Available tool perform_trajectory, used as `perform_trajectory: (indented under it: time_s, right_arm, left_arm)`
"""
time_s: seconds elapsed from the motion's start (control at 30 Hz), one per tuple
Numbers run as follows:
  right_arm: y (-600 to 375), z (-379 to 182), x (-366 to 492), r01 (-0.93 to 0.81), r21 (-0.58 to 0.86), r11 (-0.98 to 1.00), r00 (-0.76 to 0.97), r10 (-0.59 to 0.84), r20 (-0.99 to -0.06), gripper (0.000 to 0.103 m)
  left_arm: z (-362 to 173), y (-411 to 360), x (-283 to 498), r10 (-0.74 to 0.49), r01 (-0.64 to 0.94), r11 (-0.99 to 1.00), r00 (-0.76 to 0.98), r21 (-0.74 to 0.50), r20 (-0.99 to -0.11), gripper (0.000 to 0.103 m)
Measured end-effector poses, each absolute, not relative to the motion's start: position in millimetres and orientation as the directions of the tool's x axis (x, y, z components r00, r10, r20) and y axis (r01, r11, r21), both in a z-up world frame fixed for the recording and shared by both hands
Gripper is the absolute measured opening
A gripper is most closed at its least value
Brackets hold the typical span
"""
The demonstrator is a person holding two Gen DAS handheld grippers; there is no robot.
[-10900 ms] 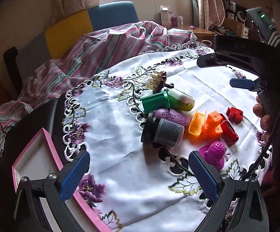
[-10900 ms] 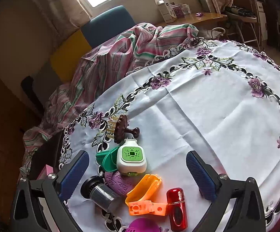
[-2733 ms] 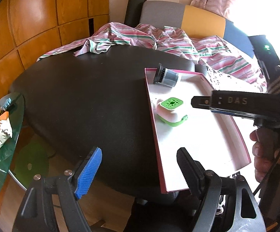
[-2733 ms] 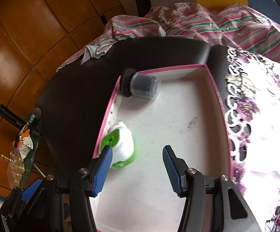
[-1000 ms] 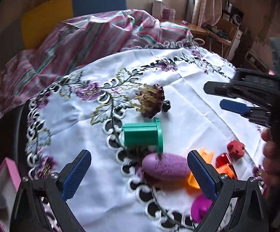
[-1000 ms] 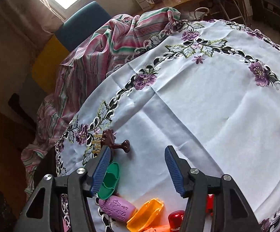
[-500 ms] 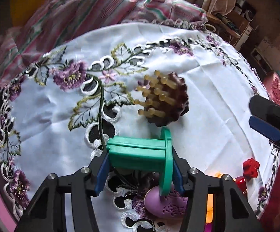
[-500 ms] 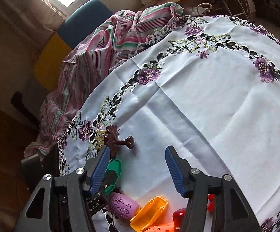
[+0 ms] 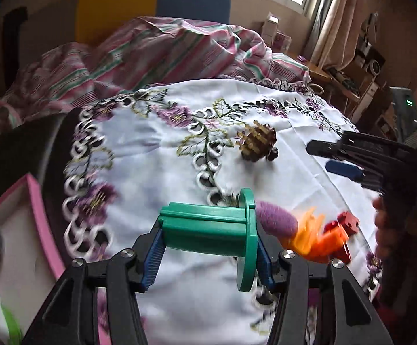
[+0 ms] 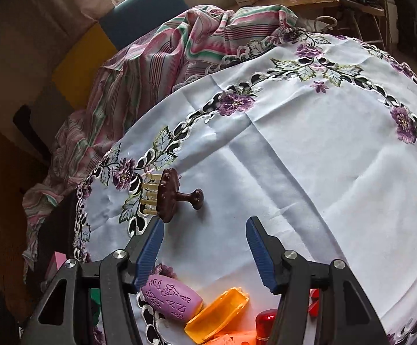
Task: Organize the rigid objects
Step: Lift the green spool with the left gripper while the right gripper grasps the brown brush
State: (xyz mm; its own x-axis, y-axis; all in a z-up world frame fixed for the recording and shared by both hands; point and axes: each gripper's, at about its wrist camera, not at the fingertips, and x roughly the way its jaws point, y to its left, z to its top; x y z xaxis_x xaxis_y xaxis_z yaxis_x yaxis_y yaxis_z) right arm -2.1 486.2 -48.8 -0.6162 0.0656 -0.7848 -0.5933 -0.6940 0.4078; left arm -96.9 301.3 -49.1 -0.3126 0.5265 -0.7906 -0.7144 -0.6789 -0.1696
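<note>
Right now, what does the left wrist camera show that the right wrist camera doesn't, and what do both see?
Only the left wrist view shows the left gripper, its jaws shut on the green spool, the pink-rimmed tray at the far left, and the small red block. Only the right wrist view shows the right gripper's jaws from behind, open and empty, and the raised pattern on the purple piece. Both show the brown spiked massager, the orange case, the embroidered tablecloth and the striped fabric.

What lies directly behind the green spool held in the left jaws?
Behind the green spool a purple oval piece shows partly; its near end is hidden by the flange. Beyond it lies the embroidered tablecloth.
</note>
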Motion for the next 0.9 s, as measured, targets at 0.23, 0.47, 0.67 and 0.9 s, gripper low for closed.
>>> perform_trajectory:
  time_s: [0.23, 0.47, 0.67, 0.9]
  right_arm:
    - [458.8, -45.8, -30.5, -0.493, 0.314, -0.811, -0.573, 0.031, -0.819, 0.067]
    - [457.3, -42.8, -83.4, -0.455, 0.216, -0.864, -0.513, 0.056, -0.856, 0.074]
    - [473.8, -67.4, -113.4, -0.509, 0.194, -0.838, -0.444, 0.063, -0.894, 0.074]
    - [446.4, -66.1, -112.2, -0.428, 0.109, -0.897, -0.441, 0.103, -0.891, 0.044]
  left_arm:
    - [-44.8, 242.7, -63.8, 0.534, -0.694, -0.697, -0.333, -0.182, -0.777, 0.055]
    - [-37.1, 205.1, -52.7, 0.543, -0.66, -0.721, -0.352, -0.209, -0.763, 0.055]
    - [-29.0, 179.5, -52.8, 0.543, -0.633, -0.741, -0.37, -0.223, -0.754, 0.055]
    - [-32.9, 161.9, -48.9, 0.529, -0.603, -0.764, -0.383, -0.229, -0.757, 0.055]
